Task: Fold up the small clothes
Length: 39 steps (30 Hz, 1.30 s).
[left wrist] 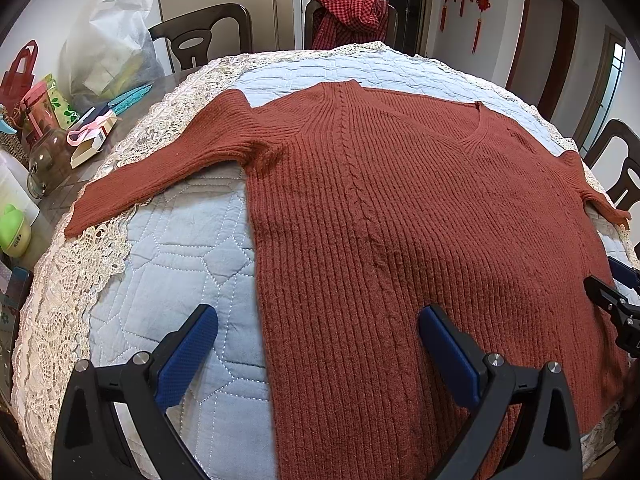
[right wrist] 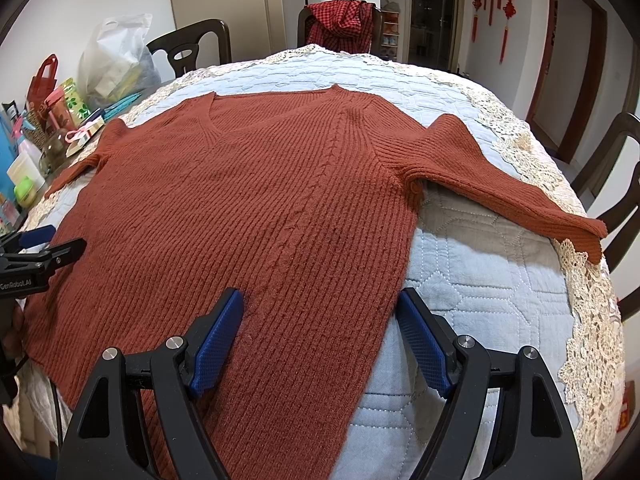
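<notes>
The left gripper (left wrist: 318, 334) has its blue-padded fingers spread wide apart above the lower left side edge of the sweater (left wrist: 400, 220), one pad over the quilt and the other over the knit, gripping nothing. The right gripper (right wrist: 320, 316) is likewise spread wide, empty, straddling the sweater's lower right side edge. Each tool shows at the margin of the other's view, too little to add more. The rust-red ribbed V-neck sweater lies flat, front up, on a pale blue quilted cover (left wrist: 180, 264) with a cream lace border (left wrist: 72, 280), which is spread over the table. Its body runs from the near edge toward the far side, with both sleeves angled outward and down: the left sleeve (left wrist: 160, 168) reaches across the lace trim, and the right sleeve (right wrist: 512, 188) ends at the lace on the opposite side. Left of the cover stand a white plastic bag (left wrist: 108, 44), a glass jar (left wrist: 48, 160) and small boxes. Dark chairs ring the table, and a red checked garment (left wrist: 352, 20) hangs over the far one.
</notes>
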Available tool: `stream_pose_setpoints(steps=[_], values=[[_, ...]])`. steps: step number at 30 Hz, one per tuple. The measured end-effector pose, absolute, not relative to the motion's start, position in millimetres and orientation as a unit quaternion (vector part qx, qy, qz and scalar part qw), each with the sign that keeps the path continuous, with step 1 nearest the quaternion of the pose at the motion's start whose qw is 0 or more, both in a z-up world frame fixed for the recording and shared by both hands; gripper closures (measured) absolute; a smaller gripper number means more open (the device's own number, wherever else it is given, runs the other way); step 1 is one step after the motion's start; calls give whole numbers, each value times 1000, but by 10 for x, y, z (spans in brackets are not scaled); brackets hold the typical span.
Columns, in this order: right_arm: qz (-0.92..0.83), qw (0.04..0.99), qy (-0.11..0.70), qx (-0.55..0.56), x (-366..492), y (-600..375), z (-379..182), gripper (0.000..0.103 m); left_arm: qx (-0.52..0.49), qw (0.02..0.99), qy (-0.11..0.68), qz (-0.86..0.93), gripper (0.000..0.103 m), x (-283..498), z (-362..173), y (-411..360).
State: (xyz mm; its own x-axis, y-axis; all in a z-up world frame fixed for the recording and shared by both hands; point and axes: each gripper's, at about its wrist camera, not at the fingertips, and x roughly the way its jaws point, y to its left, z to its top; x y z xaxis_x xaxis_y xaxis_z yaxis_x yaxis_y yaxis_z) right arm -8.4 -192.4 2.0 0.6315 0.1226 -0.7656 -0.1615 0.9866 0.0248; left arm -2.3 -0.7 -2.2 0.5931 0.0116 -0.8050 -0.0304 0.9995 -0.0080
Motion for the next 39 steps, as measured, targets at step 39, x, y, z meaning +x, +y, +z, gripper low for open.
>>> stream_pose_setpoints(steps=[39], values=[[78,895,438,-22,-52,-1879,6,24,-9,891,455,15,0,-9,-25,-30]])
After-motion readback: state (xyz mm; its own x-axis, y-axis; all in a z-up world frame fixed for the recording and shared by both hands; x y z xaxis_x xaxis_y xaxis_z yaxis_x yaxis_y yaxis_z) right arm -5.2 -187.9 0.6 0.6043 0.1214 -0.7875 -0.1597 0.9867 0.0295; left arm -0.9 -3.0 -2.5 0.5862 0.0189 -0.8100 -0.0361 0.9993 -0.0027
